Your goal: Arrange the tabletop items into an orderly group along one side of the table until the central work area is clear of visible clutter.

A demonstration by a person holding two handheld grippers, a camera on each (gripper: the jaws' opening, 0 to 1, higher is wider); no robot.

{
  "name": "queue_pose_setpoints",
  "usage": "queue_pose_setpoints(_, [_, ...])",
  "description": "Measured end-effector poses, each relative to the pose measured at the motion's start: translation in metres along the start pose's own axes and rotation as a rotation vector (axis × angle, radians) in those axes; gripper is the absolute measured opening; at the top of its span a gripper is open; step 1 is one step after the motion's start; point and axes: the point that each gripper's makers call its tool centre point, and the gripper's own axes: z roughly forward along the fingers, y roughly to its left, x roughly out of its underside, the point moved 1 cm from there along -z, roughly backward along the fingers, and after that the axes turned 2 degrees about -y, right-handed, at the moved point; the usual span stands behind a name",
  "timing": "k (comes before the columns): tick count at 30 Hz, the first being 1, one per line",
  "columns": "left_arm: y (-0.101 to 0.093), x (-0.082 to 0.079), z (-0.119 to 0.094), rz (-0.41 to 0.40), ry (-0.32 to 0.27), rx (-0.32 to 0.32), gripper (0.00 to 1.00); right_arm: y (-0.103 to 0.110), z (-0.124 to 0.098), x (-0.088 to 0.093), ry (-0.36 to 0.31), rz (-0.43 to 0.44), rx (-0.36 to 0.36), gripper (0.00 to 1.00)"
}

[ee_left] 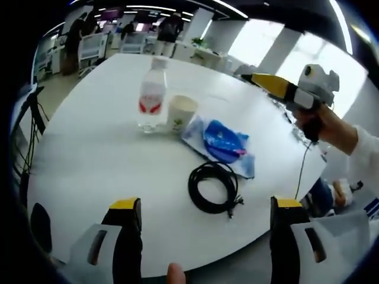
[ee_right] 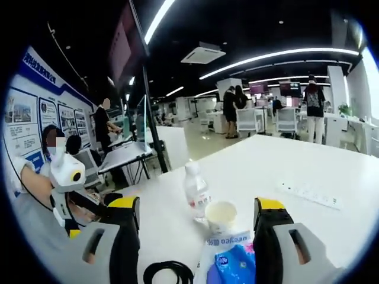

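On the round white table (ee_left: 89, 148) a clear water bottle (ee_left: 152, 94) with a red label stands upright, with a paper cup (ee_left: 180, 112) right beside it. A blue packet (ee_left: 224, 141) lies on a flat pale wrapper, and a black coiled cable (ee_left: 213, 186) lies nearer the table's edge. My left gripper (ee_left: 206, 203) hovers open just short of the cable, holding nothing. My right gripper (ee_right: 197, 205) is open too, raised above the table and facing the bottle (ee_right: 195, 192), cup (ee_right: 221, 216), packet (ee_right: 237, 265) and cable (ee_right: 169, 272). In the left gripper view it (ee_left: 266, 80) comes in from the right, held by a hand.
A white power strip (ee_right: 311, 195) lies further out on the table. A dark screen stand (ee_right: 148, 118) and desks stand beyond the table's edge. People stand among the desks (ee_right: 237, 109) in the office behind. Bare tabletop (ee_left: 83, 118) stretches left of the bottle.
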Motion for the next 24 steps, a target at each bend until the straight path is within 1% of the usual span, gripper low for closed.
queue_pose_setpoints(2, [-0.001,0.005,0.003,0.002,0.024,0.004,0.86,-0.008,-0.008,0.004,0.011,0.009,0.018,0.78])
queue_pose_setpoints(3, [-0.002,0.009,0.004,0.001,0.047,0.005,0.86,-0.008,-0.013,0.006,0.012,0.015,0.022,0.78])
queue_pose_setpoints(4, [-0.003,0.011,0.005,0.001,0.055,0.005,0.85,-0.008,-0.017,0.008,0.015,0.024,0.027,0.78])
queue_pose_setpoints(6, [-0.007,0.014,0.005,0.005,0.066,0.007,0.85,-0.009,-0.027,0.012,0.021,0.043,0.042,0.78])
queue_pose_setpoints(9, [-0.014,0.015,0.004,0.030,0.069,0.010,0.85,-0.003,-0.045,0.017,0.025,0.071,0.069,0.77])
queue_pose_setpoints(11, [-0.008,0.019,0.007,0.040,0.098,-0.004,0.85,-0.003,-0.054,0.022,0.047,0.098,0.092,0.76])
queue_pose_setpoints(14, [-0.002,0.022,0.009,0.015,0.116,-0.010,0.85,-0.005,-0.072,0.027,0.037,0.106,0.126,0.76])
queue_pose_setpoints(15, [-0.003,0.021,0.009,-0.013,0.109,-0.006,0.86,-0.004,-0.077,0.028,0.035,0.115,0.135,0.76])
queue_pose_setpoints(18, [-0.004,0.021,0.011,-0.035,0.104,0.005,0.85,-0.004,-0.091,0.032,0.027,0.153,0.167,0.76])
queue_pose_setpoints(19, [-0.005,0.023,0.012,-0.036,0.115,0.008,0.86,-0.005,-0.096,0.035,0.025,0.174,0.178,0.76])
queue_pose_setpoints(22, [-0.011,0.031,0.016,-0.001,0.156,0.022,0.85,-0.006,-0.107,0.040,0.017,0.189,0.207,0.75])
queue_pose_setpoints(24, [-0.017,0.030,0.018,0.018,0.157,0.039,0.86,-0.004,-0.113,0.041,0.005,0.219,0.225,0.76])
